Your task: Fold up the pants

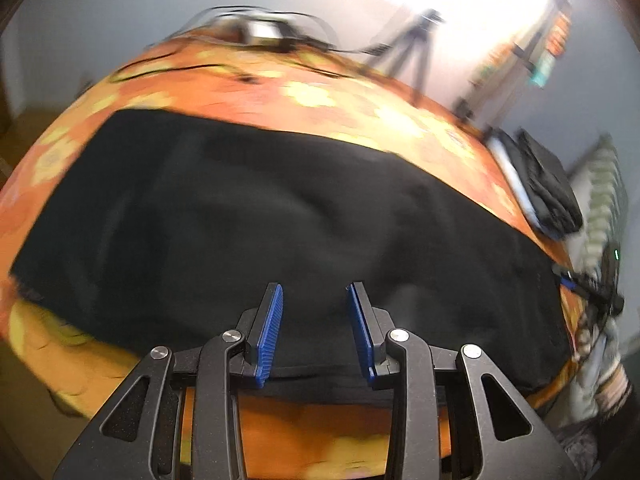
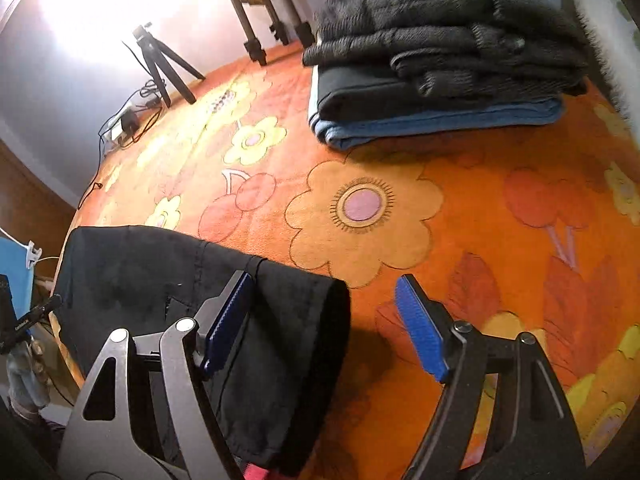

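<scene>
Orange floral carpet point(image 2: 460, 216) covers the floor and serves as the working surface; one pair of black pants point(image 1: 280, 220) lies spread flat on it, laid out wide so that an edge can be taken and carried over.

Left tool point(image 1: 316, 328): the jaws stand partly apart above the near edge of the pants. Cloth shows between the blue pads point(image 1: 271, 332), but neither pad presses on it, so the tool is released. Its position over the hem suggests it is set to take that edge.

Right tool point(image 2: 324, 328): the jaws stand wide apart with nothing clamped. One pad hangs over the end of the pants point(image 2: 240, 320), the other over bare carpet, so the tool straddles the cloth's end edge without grasping it.

Count:
- pants being folded: one
- tools: two
- stack of folded garments point(image 2: 440, 60) at the far side, well apart from the work: one stack; at least three layers show, exact number unclear
- tripod point(image 2: 160, 64) near the wall: one plainly visible, with further stand legs beside it.
</scene>
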A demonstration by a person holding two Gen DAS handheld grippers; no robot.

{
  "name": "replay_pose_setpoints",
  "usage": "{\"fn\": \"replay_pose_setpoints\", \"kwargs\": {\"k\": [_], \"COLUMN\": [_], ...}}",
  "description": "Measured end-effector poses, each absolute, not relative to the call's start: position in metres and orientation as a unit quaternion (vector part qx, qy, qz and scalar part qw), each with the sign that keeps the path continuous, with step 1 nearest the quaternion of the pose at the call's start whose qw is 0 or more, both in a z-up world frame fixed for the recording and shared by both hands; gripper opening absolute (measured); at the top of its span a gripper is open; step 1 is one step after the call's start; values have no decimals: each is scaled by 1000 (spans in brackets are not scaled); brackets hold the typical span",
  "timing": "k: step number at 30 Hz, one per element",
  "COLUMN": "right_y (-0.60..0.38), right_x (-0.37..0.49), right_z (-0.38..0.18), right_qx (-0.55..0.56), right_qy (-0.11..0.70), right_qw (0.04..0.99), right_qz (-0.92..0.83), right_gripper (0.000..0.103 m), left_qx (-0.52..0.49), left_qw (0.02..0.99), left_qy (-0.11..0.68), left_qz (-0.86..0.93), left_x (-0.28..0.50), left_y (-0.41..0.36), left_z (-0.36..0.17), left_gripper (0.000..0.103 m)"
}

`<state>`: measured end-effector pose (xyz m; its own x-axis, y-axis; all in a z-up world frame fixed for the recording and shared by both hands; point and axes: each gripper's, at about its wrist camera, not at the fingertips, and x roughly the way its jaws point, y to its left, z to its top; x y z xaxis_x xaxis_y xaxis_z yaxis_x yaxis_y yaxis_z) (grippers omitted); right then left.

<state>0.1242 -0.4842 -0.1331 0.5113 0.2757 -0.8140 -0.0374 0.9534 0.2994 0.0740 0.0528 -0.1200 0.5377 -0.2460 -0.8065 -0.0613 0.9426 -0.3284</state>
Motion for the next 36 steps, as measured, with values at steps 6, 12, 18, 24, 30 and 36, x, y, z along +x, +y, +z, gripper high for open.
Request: {"fn": "replay_pose_setpoints", "kwargs": {"k": [6,12,18,24,30,36], "right_y": [-470,-453,-428,-409,-424,-455], "right_x": [125,117,100,72,96,88], "right_z": [-135,-136,-116,-66,-123,-74], "right_qx": [89,67,-5,-86,-128,-90], "right_qy": [469,464,443,379,475,422], "right_qw": [873,873,891,920,871,901], "right_qz": [102,130,98,57,-17,-41], "right_gripper": [83,43,16,10,8,37], "left_qx": [-191,-200,-178,-181,-158,-187], "left_qw": [863,863,869,872,873,872], "left_qy": [466,461,459,453,458,450], "left_qz": [31,43,45,39,44,43], "left_x": [58,54,54,52,53,58], "left_y": [121,135,130,131,125,119], "left_z": [-129,-138,-139,-139,-138,-117], "left_gripper": [32,32,32,32,32,32]}}
